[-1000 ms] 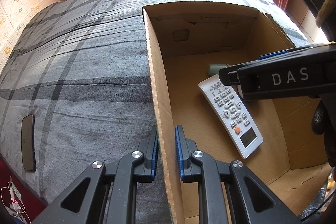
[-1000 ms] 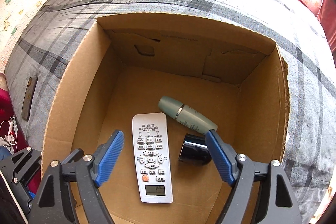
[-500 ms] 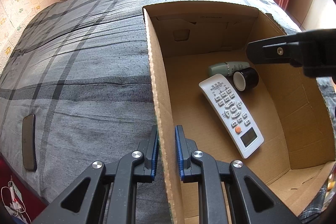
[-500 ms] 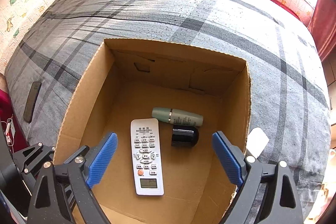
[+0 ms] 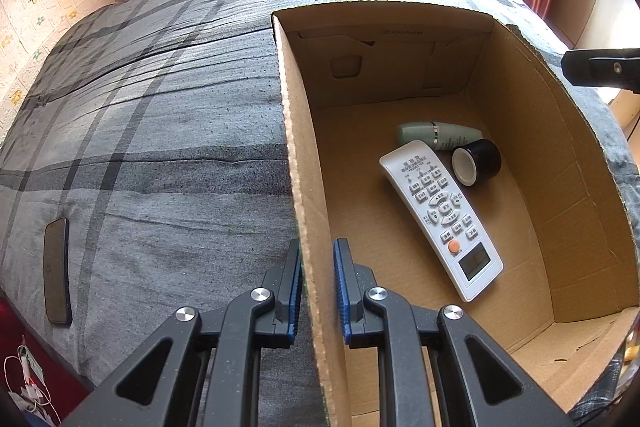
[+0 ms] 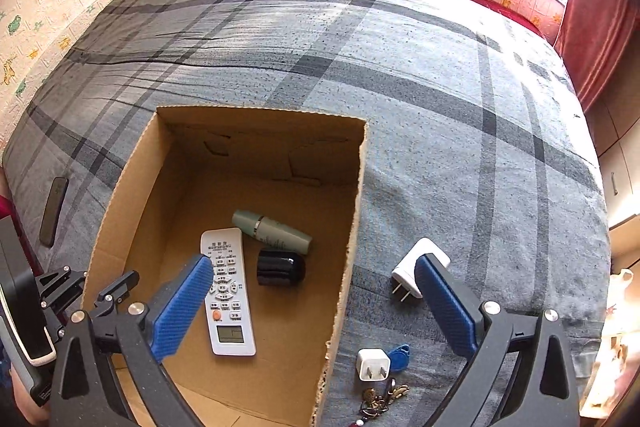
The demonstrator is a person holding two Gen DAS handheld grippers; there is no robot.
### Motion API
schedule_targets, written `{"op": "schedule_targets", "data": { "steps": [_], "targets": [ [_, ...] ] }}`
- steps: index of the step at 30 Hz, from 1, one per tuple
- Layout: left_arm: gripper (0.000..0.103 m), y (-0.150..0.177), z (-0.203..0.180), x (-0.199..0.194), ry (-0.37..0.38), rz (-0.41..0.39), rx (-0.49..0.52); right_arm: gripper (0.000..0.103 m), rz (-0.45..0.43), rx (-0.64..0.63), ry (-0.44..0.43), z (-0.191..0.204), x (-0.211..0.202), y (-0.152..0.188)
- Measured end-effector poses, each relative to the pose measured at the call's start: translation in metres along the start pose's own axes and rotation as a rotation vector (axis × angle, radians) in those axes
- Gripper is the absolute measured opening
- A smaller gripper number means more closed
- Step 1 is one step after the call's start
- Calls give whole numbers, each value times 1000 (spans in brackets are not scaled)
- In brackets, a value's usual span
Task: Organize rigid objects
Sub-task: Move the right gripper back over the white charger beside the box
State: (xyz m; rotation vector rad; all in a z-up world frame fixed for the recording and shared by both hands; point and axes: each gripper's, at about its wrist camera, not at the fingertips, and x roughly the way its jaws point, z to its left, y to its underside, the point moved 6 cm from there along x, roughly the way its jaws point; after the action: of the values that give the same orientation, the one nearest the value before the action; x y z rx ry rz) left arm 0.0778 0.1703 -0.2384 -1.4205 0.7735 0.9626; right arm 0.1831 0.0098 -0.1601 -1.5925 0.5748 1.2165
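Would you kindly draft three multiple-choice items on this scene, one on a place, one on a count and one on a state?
1. Where does the black jar lie?
A. On the bedspread
B. In the cardboard box, beside the remote
C. Between the right gripper's pads

2. How many white plug adapters lie on the bedspread?
A. One
B. Two
C. Four

3. What is the left gripper doing?
A. Clamping the box wall
B. Hanging open over the bedspread
C. Holding the remote

Key:
1 B, the jar rests on the box floor by the remote and the green bottle.
2 B, one adapter and another show right of the box.
3 A, its pads press the cardboard edge.
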Motion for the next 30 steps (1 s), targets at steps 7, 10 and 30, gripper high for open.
{"op": "schedule_targets", "data": {
  "steps": [7, 10, 30],
  "targets": [
    [17, 0, -1, 0, -2, -1, 2, 103, -14, 52, 50, -40, -8, 4],
    [17, 1, -1, 0, -3, 0, 2, 103, -14, 80, 65, -57, -8, 8],
    [17, 0, -1, 2, -9, 3, 12, 103, 24, 235, 97, -120, 37, 59]
  ]
}}
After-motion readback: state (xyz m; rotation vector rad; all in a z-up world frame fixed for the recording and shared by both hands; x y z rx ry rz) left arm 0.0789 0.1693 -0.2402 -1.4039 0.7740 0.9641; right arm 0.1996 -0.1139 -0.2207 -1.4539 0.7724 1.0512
